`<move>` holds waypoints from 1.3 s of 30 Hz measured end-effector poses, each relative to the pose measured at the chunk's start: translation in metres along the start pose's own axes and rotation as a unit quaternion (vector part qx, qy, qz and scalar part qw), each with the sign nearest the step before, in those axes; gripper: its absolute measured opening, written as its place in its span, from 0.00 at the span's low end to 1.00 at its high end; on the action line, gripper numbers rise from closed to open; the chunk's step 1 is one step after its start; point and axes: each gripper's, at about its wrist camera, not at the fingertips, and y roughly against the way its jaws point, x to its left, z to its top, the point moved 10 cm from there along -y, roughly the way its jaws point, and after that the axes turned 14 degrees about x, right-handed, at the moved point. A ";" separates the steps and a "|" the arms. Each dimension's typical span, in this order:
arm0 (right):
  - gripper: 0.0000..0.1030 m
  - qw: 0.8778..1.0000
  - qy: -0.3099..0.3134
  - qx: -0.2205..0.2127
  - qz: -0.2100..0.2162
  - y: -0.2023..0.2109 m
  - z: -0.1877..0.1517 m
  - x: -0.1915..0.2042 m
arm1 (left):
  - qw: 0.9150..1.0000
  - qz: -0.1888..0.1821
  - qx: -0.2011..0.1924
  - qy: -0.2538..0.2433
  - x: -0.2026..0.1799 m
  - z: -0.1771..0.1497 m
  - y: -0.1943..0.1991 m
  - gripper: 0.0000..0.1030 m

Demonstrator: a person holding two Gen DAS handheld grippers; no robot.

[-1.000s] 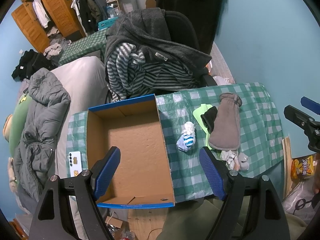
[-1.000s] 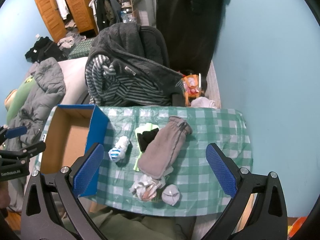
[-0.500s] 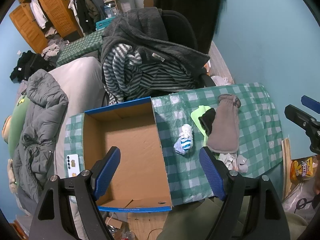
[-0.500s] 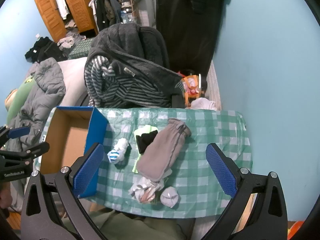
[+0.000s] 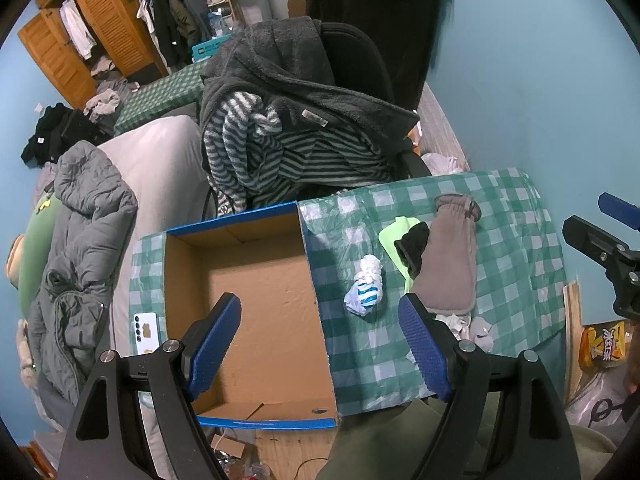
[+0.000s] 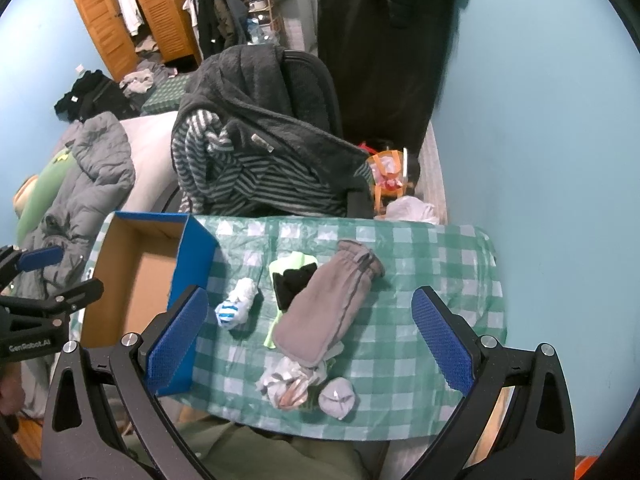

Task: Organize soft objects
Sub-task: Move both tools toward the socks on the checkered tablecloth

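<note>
Both grippers [image 5: 320,330] [image 6: 310,330] wide apart; phone [image 5: 145,328] only in L view.

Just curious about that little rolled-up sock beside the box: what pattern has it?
The rolled sock is white with blue stripes, clearest in the left wrist view.

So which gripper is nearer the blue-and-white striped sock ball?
Probably left. The left gripper hangs over the box's right wall, the striped sock ball just ahead-right. The right gripper hangs above the grey mitten, sock ball off left.
</note>
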 end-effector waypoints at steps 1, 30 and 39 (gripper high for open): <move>0.98 1.000 0.000 0.000 -0.001 0.000 0.000 0.000 | 1.000 0.000 -0.001 0.000 0.000 0.000 0.000 0.80; 0.98 1.000 0.001 0.006 0.005 -0.002 0.005 -0.008 | 1.000 -0.007 0.019 0.007 -0.016 0.020 -0.009 0.80; 0.98 1.000 -0.012 0.016 0.003 -0.009 -0.001 -0.017 | 0.999 -0.006 0.043 -0.004 -0.030 0.031 -0.031 0.80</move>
